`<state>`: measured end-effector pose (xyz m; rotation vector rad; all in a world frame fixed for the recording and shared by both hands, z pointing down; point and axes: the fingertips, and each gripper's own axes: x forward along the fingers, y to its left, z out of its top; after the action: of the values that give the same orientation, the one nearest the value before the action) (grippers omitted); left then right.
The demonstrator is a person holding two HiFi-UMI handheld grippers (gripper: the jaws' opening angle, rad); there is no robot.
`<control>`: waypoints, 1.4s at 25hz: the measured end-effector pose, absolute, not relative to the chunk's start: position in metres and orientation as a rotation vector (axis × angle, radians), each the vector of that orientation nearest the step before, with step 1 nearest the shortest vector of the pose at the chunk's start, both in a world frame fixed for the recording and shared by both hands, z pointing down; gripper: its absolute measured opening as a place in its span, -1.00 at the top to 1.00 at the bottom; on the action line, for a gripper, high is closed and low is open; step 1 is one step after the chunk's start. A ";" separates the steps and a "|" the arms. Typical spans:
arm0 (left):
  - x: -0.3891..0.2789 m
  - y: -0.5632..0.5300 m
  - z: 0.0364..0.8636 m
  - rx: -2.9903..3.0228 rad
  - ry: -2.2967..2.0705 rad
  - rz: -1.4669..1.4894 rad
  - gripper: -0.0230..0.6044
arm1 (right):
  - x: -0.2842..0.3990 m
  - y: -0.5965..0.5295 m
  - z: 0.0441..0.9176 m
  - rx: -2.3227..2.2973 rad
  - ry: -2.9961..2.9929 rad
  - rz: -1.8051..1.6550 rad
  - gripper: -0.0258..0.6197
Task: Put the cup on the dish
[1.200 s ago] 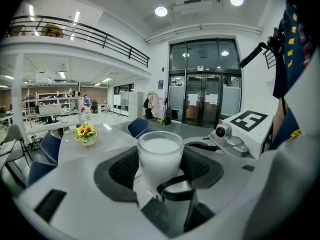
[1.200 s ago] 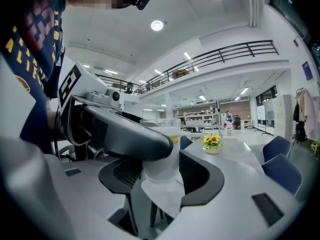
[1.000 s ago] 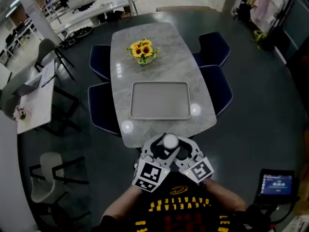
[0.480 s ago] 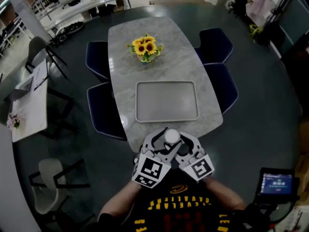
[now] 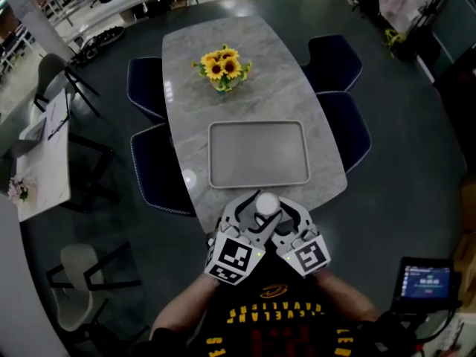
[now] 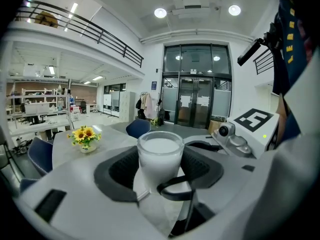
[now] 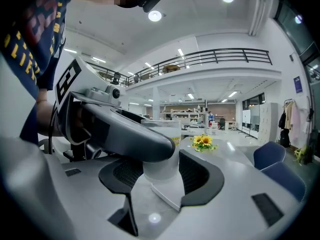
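A white cup (image 5: 266, 201) hangs just off the near edge of the marble table (image 5: 186, 65). It sits between both grippers, which are pressed close together. My left gripper (image 5: 257, 211) has its pads against the cup's (image 6: 160, 151) sides. My right gripper (image 5: 276, 211) crosses it from the other side, and its pads also flank the cup (image 7: 161, 170). The left gripper's jaw hides part of the cup in the right gripper view. The dish, a grey rectangular tray (image 5: 258, 129), lies flat and bare on the table just beyond the cup.
A vase of sunflowers (image 5: 223, 67) stands past the tray at the table's far half. Dark blue chairs (image 5: 338, 117) flank both long sides of the table. A small screen (image 5: 424, 281) sits at the lower right on the dark floor.
Both grippers and the cup have stayed locked together. The table and tray have drawn a little closer to them, so the cup now sits right at the near edge.
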<state>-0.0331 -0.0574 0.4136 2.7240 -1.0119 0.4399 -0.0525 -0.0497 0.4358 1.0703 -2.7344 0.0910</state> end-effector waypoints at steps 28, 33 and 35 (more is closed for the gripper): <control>0.004 -0.205 0.468 2.678 -1.168 0.536 0.09 | -0.014 -0.198 0.487 0.986 -2.697 -0.076 0.20; 0.006 -0.219 0.480 2.654 -1.183 0.577 0.09 | -0.012 -0.214 0.495 0.991 -2.706 -0.069 0.20; 0.005 -0.225 0.486 2.645 -1.194 0.599 0.09 | -0.012 -0.220 0.501 0.985 -2.699 -0.069 0.20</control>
<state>0.0050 -0.2252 0.4860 2.6454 -1.1938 0.5991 -0.0123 -0.2200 0.5013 0.9853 -2.6992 -0.0689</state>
